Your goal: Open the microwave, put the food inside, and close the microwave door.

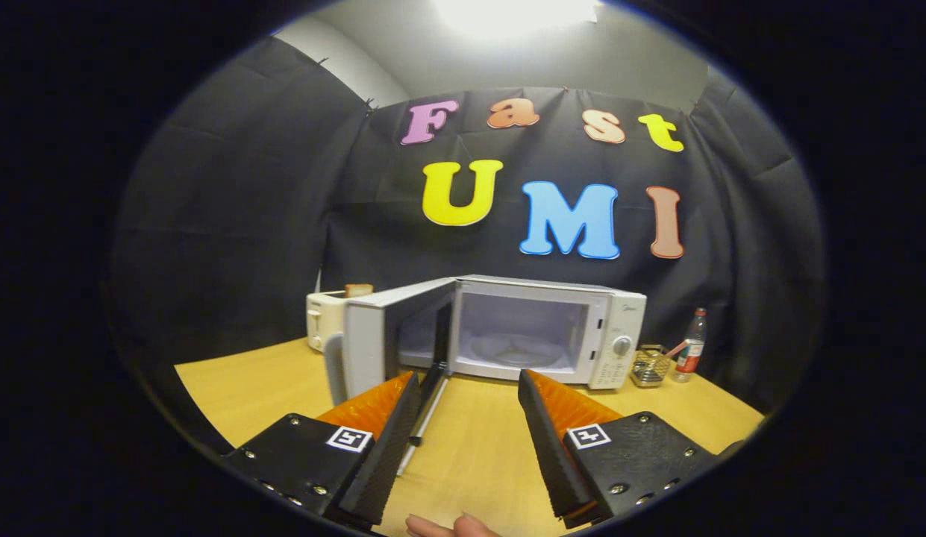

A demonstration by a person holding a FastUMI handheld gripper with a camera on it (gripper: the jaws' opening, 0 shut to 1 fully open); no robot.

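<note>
One microwave [541, 332] on the table [470, 440], and its door [392, 335] stands swung wide to the left, the cavity bare apart from the glass turntable [518, 349] on its floor. The gripper [468, 388] hangs just in front of that opening, its two fingers spread apart and released, nothing between them but wood. The left finger's tip sits right at the door's lower edge, the right one just short of the cavity's bottom lip. Count the rest: one toaster [322, 319] behind the door with a slice of bread [358, 290] poking out of the top, one small wire basket [649, 365] beside the control panel, one bottle [691, 344] with a red cap just right of it. A fingertip of the person's hand [451, 526] peeks in below the fingers. Open table runs from the fingers to the microwave front, with a broad free patch left of the door, out to the table's left edge
</note>
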